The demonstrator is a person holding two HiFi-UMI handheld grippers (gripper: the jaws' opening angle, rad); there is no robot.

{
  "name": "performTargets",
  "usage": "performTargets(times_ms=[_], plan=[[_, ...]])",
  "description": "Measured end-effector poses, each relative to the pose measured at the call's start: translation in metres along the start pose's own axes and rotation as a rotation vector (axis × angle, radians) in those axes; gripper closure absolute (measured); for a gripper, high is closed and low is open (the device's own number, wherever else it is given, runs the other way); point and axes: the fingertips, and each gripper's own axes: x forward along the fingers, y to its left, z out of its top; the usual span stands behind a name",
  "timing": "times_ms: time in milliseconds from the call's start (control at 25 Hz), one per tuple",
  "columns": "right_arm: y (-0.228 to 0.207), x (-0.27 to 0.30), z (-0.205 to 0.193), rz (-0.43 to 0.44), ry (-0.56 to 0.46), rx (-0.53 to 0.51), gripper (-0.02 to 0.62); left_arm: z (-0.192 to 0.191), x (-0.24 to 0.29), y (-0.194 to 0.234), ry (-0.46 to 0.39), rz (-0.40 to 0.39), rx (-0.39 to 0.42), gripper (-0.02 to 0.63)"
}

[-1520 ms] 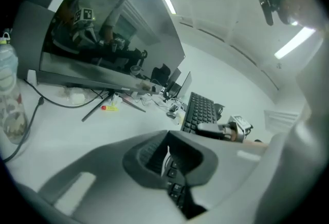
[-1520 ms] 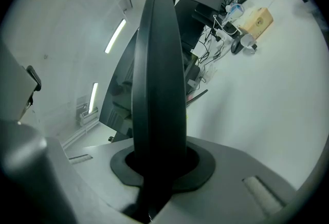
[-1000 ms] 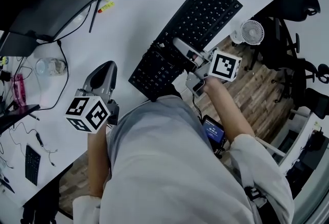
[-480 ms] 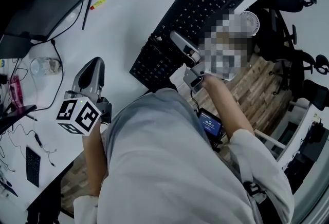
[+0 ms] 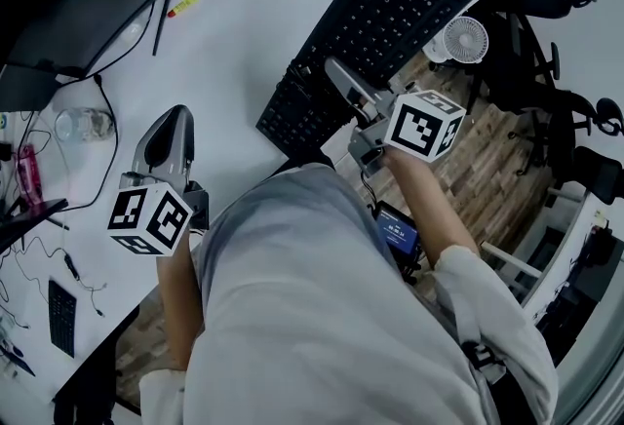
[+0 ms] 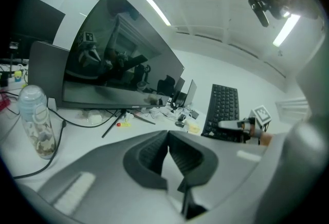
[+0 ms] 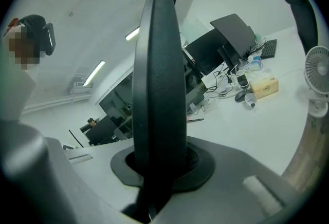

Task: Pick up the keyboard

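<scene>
The keyboard (image 5: 390, 14) is long and black, with many small keys. It sits slantwise over the edge of the white desk (image 5: 244, 43), and one end sticks out past it. The right gripper (image 5: 336, 77) pinches one long side.

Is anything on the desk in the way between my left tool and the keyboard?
Nothing visible: only bare desk lies between the left tool and the keyboard, which the right tool grips at its edge.
</scene>
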Motion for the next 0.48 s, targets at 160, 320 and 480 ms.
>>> performTargets(times_ms=[160, 320, 480], plan=[[0.003, -0.001, 0.002, -0.014, -0.009, -0.029, 0.531, -0.002, -0.002, 0.003, 0.005, 0.025, 0.038, 0.606], [0.003, -0.002, 0.003, -0.039, -0.021, -0.058, 0.531, -0.001, -0.004, 0.011, -0.015, 0.064, 0.047, 0.606], [0.003, -0.005, 0.005, -0.068, -0.033, -0.089, 0.531, 0.001, -0.008, 0.018, -0.038, 0.103, 0.057, 0.606]])
